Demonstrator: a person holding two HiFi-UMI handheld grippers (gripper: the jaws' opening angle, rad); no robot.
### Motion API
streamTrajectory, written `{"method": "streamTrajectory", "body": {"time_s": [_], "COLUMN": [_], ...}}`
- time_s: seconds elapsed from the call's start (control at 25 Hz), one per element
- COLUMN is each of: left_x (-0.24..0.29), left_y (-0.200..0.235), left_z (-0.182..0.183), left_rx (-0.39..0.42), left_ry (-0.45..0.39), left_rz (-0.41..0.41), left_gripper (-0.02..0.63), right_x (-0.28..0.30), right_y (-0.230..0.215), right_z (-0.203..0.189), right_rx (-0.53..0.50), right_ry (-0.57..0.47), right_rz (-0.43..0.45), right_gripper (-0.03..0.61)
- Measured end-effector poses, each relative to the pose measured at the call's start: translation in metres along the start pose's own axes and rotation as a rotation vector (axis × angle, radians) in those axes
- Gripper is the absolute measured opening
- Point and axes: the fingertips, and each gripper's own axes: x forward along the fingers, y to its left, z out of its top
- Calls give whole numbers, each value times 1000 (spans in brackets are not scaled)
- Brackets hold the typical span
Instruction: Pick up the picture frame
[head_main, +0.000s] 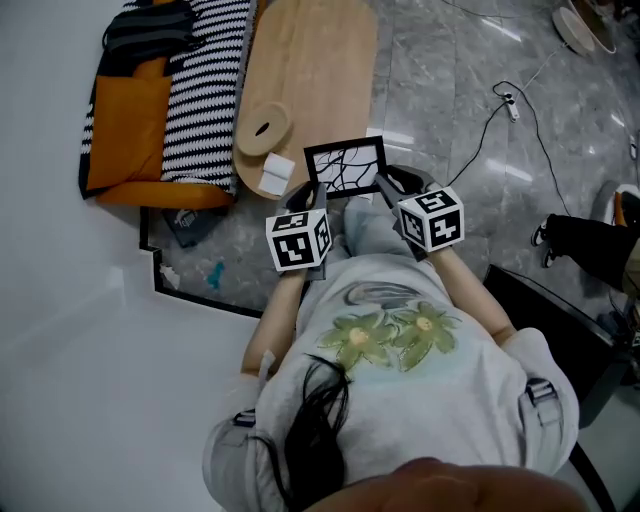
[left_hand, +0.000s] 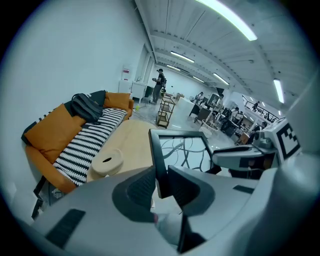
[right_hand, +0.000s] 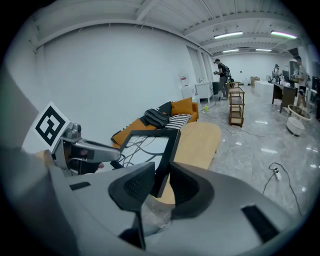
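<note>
Head view showed the picture frame (head_main: 345, 168) held up by the wooden table's (head_main: 310, 70) near end, left gripper (head_main: 312, 195) clamped on its left edge, right gripper (head_main: 392, 190) pinching the right.

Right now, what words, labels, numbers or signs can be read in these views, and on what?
No text is legible.
Wall sign: too small to read.
Dark item on the floor: print blurred.
Marker cubes: coded squares, no letters.
Picture frame: black curved lines, no words.
</note>
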Motion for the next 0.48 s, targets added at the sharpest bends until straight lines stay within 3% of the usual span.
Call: {"method": "streamTrajectory", "body": {"time_s": [0.48], "left_x": [-36], "left_y": [-9], "left_z": [22], "left_rx": [47], "left_ry": [-87], "left_rz": [20], "left_gripper": [89], "right_x": [-29], "right_y": [20], "right_z": [27], "right_rx": [-39], "right_ry": [-103], "right_rz": [-13], "right_gripper": [97]}}
